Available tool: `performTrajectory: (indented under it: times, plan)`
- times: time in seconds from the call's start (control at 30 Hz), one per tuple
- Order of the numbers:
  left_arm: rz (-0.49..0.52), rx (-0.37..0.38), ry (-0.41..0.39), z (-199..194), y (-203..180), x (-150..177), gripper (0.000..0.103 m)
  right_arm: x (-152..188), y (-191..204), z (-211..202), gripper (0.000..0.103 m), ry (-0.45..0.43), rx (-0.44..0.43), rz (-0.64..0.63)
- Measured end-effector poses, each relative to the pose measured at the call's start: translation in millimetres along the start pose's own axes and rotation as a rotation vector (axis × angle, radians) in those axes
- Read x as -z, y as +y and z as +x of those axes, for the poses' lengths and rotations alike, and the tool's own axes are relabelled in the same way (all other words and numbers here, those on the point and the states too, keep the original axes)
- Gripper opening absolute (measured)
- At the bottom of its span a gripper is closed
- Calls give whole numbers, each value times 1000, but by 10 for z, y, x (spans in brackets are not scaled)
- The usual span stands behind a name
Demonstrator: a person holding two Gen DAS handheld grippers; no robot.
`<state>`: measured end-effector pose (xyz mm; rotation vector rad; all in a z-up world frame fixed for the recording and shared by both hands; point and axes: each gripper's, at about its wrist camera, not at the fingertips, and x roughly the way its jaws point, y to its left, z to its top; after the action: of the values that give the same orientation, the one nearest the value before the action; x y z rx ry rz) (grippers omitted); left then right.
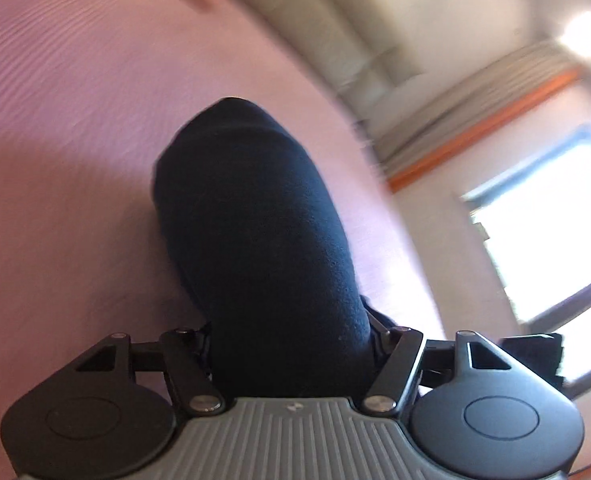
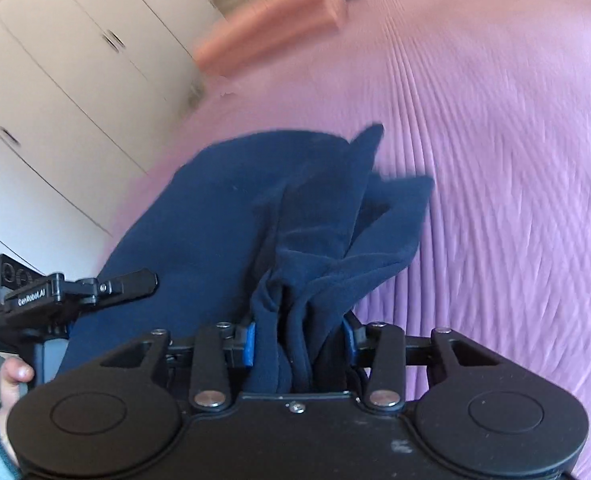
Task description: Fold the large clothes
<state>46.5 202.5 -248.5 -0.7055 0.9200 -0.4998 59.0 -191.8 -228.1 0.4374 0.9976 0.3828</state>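
The lilac ribbed bedspread (image 2: 515, 160) spreads wide and bare to the right of the right gripper (image 2: 299, 344), running up to a pink pillow (image 2: 271, 28) near the head of the bed. On the left the bed's edge falls away toward white wardrobe doors (image 2: 55, 80). From the left wrist view the same bedspread (image 1: 55, 160) lies open to the left, while the bed ends on the right before a wall and a bright window (image 1: 543, 232).

The navy blue garment (image 2: 223, 216) is bunched between the right gripper's blue-padded fingers (image 2: 249, 344), which pinch a thick wad of it. Its long axis runs straight away from the claw, ending in loose pointed corners over the bedspread. The left gripper (image 1: 291, 344) likewise clamps a rounded roll of the navy garment (image 1: 255, 232), which stretches forward from the jaws. In the right wrist view, that other gripper (image 2: 75, 288) shows at the left edge, held by a hand (image 2: 11, 376).
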Motion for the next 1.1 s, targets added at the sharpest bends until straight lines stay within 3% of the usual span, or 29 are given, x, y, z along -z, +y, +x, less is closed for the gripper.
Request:
performTrajectory:
  times: [0.07,0.13,0.2,0.27,0.33,0.4,0.43,0.47,0.5,0.53,0.57,0.63,0.7,0.77,0.83,0.9,0.93,0.97,1.03,1.1]
  plan:
    - [-67,-76,33,115,331,223,76,184,-72,215,60,69,68,75]
    - [-89,-47,7,23,390,345,77,193,-146,130,74,61,53,173]
    - [-62,-81,-1,-125,304,327,77,97,-165,-1,79,70,77,198]
    - [8,-128,-37,-351,164,270,74,-18,-123,-149,79,62,114,162]
    - [69,-178,-80,-548,21,149,70,-207,-34,-333,79,0,173,58]
    - [138,-170,-105,-639,-97,24,68,-421,118,-393,79,-61,190,-73]
    - [173,-146,-97,-626,-171,-48,63,-517,222,-366,78,-83,188,-140]
    - [198,-111,-80,-574,-247,-73,54,-628,322,-298,76,-105,174,-211]
    - [224,-53,-52,-506,-308,-89,50,-704,392,-220,54,-121,153,-260]
    - [245,-11,-26,-428,-362,-58,43,-807,447,-85,14,-112,119,-285]
    - [264,17,2,-363,-430,25,36,-907,480,79,1,-73,80,-288]
    - [306,55,77,-239,-439,284,27,-1005,649,391,2,-48,14,-332]
    - [332,44,167,-83,-423,507,24,-1020,832,682,2,-9,-31,-396]
    - [363,16,191,-4,-400,754,22,-938,830,879,0,-7,-12,-416]
    - [378,-5,169,-44,-358,854,16,-984,687,1103,0,-21,83,-374]
    - [352,3,177,-101,-310,835,10,-1065,447,1198,0,-37,249,-306]
    - [346,5,181,-138,-292,834,9,-1100,313,1178,0,-39,295,-272]
    - [346,3,184,-158,-265,819,8,-1122,233,1144,0,-36,283,-227]
    - [326,3,197,-233,-262,815,8,-1072,153,778,2,-62,266,-155]
    - [302,6,203,-295,-280,751,8,-907,310,314,10,-114,251,-186]
